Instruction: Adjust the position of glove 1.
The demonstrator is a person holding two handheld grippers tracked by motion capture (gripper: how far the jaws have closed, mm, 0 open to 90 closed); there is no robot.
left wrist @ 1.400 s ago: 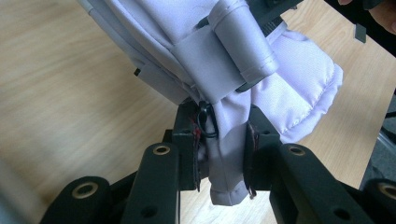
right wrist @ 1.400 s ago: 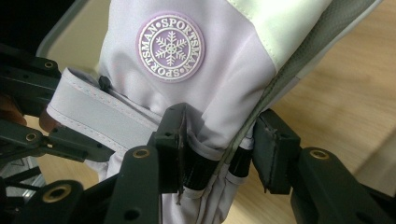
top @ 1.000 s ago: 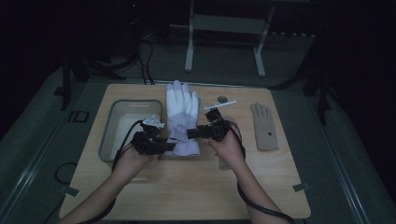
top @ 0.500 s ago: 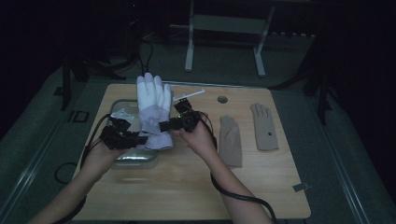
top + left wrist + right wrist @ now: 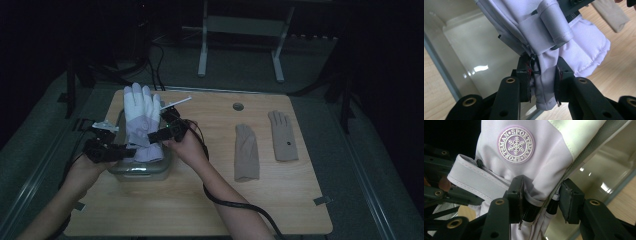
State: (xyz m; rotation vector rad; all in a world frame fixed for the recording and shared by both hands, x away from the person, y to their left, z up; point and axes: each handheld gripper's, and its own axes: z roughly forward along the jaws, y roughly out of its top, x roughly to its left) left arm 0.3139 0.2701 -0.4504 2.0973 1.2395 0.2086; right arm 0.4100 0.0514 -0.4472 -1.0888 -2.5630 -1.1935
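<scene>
A pale lilac ski glove (image 5: 140, 115) hangs between both grippers, fingers pointing to the far side, above a clear plastic container (image 5: 140, 169) at the table's left. My left gripper (image 5: 126, 151) is shut on the cuff's bunched fabric (image 5: 544, 82), with the container's floor (image 5: 474, 50) below. My right gripper (image 5: 154, 137) is shut on the other side of the cuff, its jaws closed over the fabric and two black cord toggles (image 5: 531, 211). A round snowflake badge (image 5: 516, 144) marks the glove's back. The container's wall (image 5: 604, 167) lies just behind.
Two flat beige gloves lie on the wooden table (image 5: 200, 205) to the right: one (image 5: 246, 152) near the middle, one (image 5: 282, 136) farther right. A small round hole (image 5: 238, 106) sits at the back. Cables trail from both grippers toward the front edge.
Both grippers have carried the glove leftward from the table's middle to above the container. The beige glove that the hands covered now lies uncovered.
</scene>
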